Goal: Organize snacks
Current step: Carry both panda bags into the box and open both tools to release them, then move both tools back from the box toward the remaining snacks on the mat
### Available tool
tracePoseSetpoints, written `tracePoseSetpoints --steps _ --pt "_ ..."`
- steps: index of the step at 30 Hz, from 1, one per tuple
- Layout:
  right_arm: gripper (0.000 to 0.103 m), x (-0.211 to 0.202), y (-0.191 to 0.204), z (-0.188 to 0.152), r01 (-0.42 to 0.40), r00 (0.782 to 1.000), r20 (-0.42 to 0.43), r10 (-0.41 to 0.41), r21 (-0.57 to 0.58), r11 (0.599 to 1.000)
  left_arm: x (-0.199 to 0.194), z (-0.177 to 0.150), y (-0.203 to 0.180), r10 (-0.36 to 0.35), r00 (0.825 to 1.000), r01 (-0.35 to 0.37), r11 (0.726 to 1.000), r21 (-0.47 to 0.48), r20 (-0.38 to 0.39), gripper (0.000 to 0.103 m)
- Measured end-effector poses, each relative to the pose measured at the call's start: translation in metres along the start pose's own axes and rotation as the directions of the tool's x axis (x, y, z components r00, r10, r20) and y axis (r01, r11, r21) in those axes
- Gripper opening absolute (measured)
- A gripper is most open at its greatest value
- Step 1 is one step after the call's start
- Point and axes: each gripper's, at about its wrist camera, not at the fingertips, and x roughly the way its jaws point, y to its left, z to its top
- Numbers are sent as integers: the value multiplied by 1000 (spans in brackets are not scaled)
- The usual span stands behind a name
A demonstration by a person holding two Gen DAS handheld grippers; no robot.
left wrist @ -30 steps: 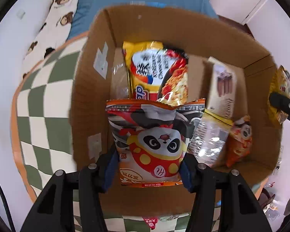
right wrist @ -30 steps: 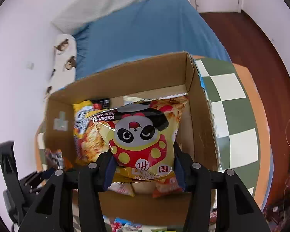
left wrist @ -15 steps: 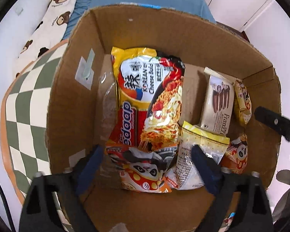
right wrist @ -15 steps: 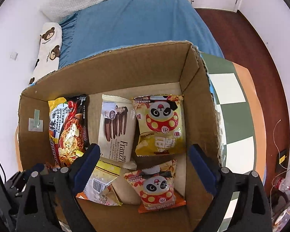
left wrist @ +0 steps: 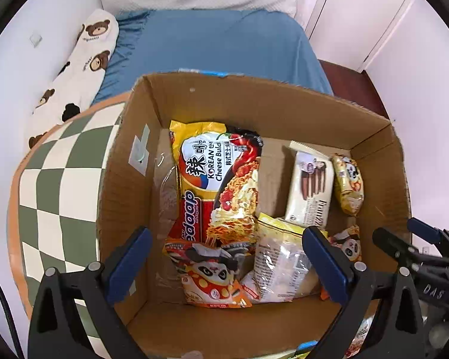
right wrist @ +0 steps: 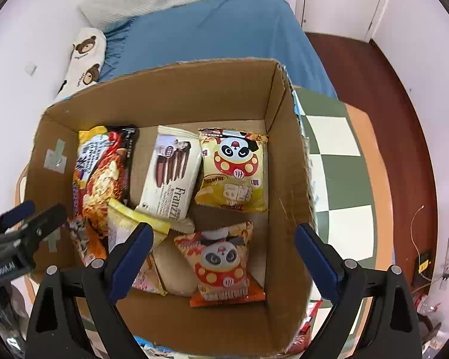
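Both grippers have let go since a second ago: each then clamped a panda snack bag, and now both bags lie in the box and the fingers stand wide apart, holding nothing. The left gripper (left wrist: 224, 257) hangs above the near left part of the cardboard box (left wrist: 269, 104), its blue pads spread to either side of the orange panda bag (left wrist: 214, 275) that it held before, which now lies flat on the box floor at the near wall. The right gripper (right wrist: 221, 254) is likewise spread open over the near right part of the box, and the yellow panda bag (right wrist: 233, 170) it carried now rests face up in the far right corner, just beside the right wall.

Moving outward in the right wrist view, a second orange panda bag (right wrist: 223, 264) lies between the open fingers, nearer than the yellow one. A cream wafer pack (right wrist: 172, 173) (the print reads "Franzi") lies touching the yellow bag's left edge. A clear bag with a yellow top (right wrist: 134, 224) overlaps the wafer pack's near end. A large Korean cheese noodle pack (left wrist: 218, 182) lies along the left side, its near end over the orange panda bag.

The box sits on a green and white checked table (left wrist: 60, 185) with an orange rim. Beyond it is a bed with a blue sheet (left wrist: 212, 45) and a bear-print pillow (left wrist: 83, 62).
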Motion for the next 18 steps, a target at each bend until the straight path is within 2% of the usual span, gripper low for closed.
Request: tracePoseSetpoints --steps 8,18 --pt "97 -52 4 -39 -23 994 111 26 -28 999 -47 -35 -9 1 994 -2 1000 7 110 103" --pt "97 -132 7 -101 -54 962 265 62 -40 998 -120 -99 -15 35 966 -42 999 20 257 103"
